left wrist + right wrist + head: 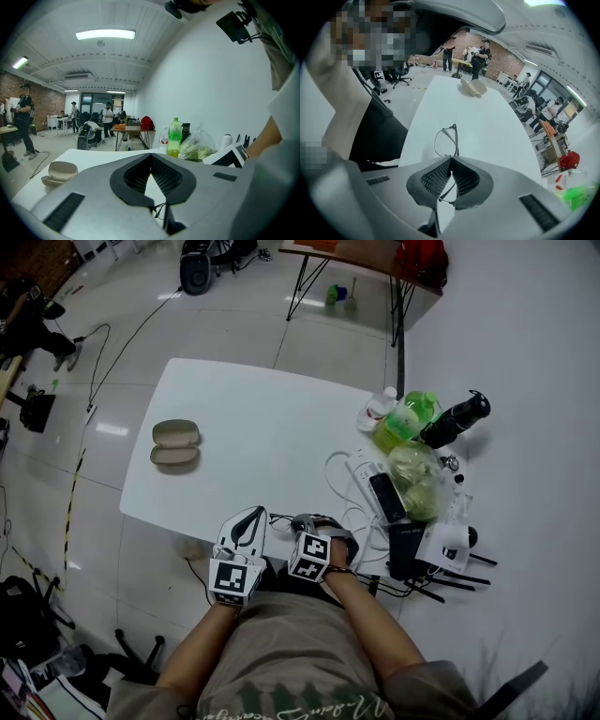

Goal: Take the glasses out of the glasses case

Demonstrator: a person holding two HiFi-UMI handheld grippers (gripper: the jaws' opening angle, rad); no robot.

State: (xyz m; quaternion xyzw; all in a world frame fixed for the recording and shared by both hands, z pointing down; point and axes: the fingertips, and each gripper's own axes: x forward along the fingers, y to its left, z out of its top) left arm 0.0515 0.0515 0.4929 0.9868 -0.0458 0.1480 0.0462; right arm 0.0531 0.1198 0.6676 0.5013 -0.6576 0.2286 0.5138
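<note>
Black-rimmed glasses [444,142] sat clamped in my right tongs [451,159] over the tabletop's [262,427] near edge; left tongs [150,157] closed on nothing (case [175,443] open near left edge). Best call was: pinch lightly, lower flat, release.

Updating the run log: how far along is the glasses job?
Done: case lies open, looks empty, across the table; glasses are out. In hand: right gripper is shut on them above the near edge. Also: left gripper shut, tips together. Remaining: at most setting them down.
</note>
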